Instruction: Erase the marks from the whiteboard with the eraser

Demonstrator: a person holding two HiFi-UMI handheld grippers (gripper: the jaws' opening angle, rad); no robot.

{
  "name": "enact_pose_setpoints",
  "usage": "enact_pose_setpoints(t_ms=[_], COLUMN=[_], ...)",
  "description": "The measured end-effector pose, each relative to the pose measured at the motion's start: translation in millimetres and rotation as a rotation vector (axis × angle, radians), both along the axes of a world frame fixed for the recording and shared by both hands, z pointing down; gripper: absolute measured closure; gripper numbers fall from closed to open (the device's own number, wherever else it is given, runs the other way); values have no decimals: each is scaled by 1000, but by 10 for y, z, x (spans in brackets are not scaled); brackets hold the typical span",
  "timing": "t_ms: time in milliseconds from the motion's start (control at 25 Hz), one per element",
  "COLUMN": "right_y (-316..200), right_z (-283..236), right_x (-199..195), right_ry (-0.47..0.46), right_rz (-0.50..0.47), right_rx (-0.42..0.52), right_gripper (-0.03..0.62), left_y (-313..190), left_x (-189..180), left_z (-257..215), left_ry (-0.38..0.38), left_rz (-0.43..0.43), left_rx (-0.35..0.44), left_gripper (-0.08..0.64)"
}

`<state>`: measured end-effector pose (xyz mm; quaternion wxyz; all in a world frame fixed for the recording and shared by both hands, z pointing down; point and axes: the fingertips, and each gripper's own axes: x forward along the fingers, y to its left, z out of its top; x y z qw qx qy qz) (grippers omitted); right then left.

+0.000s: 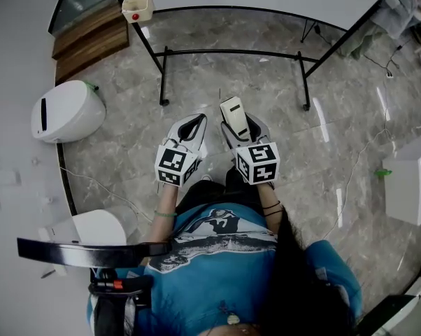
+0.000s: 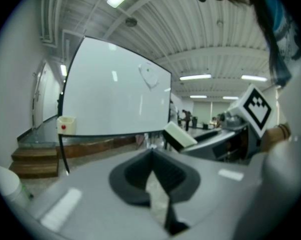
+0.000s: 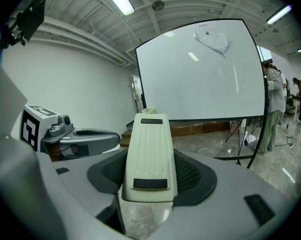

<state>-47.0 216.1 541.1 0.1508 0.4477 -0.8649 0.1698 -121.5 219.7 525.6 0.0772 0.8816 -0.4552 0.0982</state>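
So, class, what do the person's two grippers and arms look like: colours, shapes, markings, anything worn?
The left gripper and right gripper have light grey, tapering shells with black ribbed pads inside. Each carries a white cube printed with black square markers. Arms are bare below a blue T-shirt; a green band circles the left wrist, dark bands the right.

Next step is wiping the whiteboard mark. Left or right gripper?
Right. The right gripper is shut on the eraser, which points toward the whiteboard and the mark high on it. The left gripper is shut on nothing, so it would first need the eraser handed over.
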Motion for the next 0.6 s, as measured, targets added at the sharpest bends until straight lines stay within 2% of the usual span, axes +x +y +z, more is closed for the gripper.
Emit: enact_pose_setpoints(t_ms=[280,600], right_y=[295,456], right_z=[11,4], right_x=[-72,-232], right_ry=[-15,-28], right_rz=[28,36], right_rx=[-11,-12], right_gripper=[328,328], left_y=[283,410], left_x=[-51,-268], left_z=[-19,-103], left_ry=[6,3], left_rz=[37,32], left_rx=[11,40], left_gripper=[557,557])
